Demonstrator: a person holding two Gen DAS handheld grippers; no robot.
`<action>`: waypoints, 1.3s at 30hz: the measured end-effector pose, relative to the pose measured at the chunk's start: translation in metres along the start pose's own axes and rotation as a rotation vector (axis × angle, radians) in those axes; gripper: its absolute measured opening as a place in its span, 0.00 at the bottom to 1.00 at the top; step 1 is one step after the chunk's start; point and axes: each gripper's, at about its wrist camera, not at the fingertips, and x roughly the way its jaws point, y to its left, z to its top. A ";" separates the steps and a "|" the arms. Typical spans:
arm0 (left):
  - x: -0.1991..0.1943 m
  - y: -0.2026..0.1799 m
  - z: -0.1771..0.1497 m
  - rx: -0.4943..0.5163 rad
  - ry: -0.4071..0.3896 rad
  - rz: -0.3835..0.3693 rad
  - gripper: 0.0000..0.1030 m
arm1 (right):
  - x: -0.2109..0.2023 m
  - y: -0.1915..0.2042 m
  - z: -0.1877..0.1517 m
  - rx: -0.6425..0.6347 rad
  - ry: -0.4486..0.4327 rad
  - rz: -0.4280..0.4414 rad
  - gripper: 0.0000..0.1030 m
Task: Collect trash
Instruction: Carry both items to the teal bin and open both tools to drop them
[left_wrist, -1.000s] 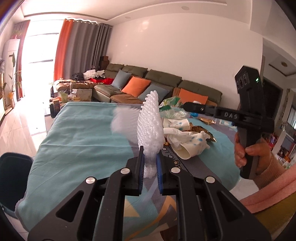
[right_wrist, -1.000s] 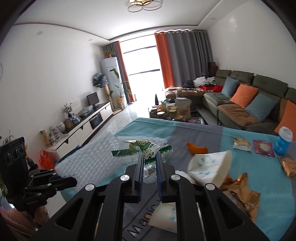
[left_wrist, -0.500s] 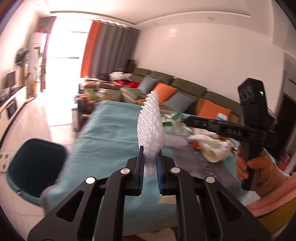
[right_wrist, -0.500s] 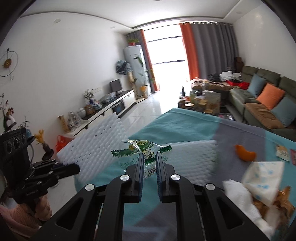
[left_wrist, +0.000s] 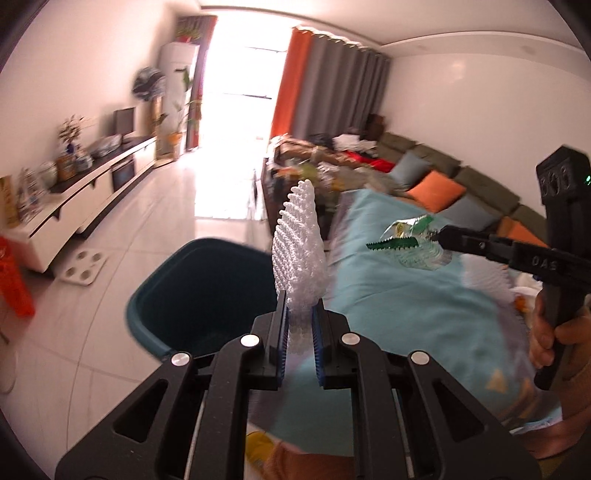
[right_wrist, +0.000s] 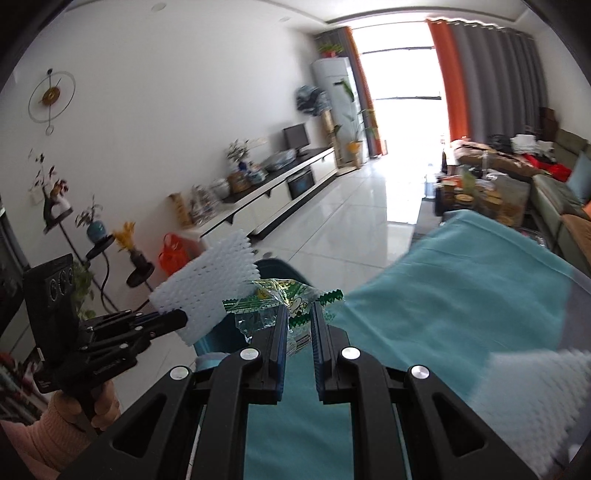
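My left gripper (left_wrist: 299, 306) is shut on a white foam net sheet (left_wrist: 297, 243) and holds it upright beside the table edge, over the near rim of a dark teal trash bin (left_wrist: 177, 291) on the floor. In the right wrist view the sheet (right_wrist: 207, 284) and left gripper (right_wrist: 173, 317) sit at the left. My right gripper (right_wrist: 299, 314) is shut on a green and clear plastic wrapper (right_wrist: 284, 295), held above the table's left edge. The wrapper (left_wrist: 406, 240) also shows in the left wrist view, at the tip of the right gripper (left_wrist: 443, 234).
The table has a teal cloth (right_wrist: 461, 266). Another white foam sheet (right_wrist: 528, 387) lies on it at the right. A TV cabinet (left_wrist: 85, 199) lines the left wall, a sofa (left_wrist: 461, 181) the far right. An orange bag (left_wrist: 13, 280) stands on the tiled floor.
Both grippers have swung left from over the table toward its edge, each still holding its item. The trash bin has come into full view under the left gripper.
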 end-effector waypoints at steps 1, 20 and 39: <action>0.001 0.011 0.000 -0.007 0.007 0.011 0.12 | 0.008 0.004 0.002 -0.006 0.010 0.005 0.11; 0.073 0.084 -0.006 -0.107 0.143 0.104 0.13 | 0.126 0.034 0.015 -0.028 0.229 0.041 0.11; 0.083 0.050 -0.019 -0.140 0.107 0.152 0.54 | 0.118 0.028 0.014 0.017 0.228 0.069 0.25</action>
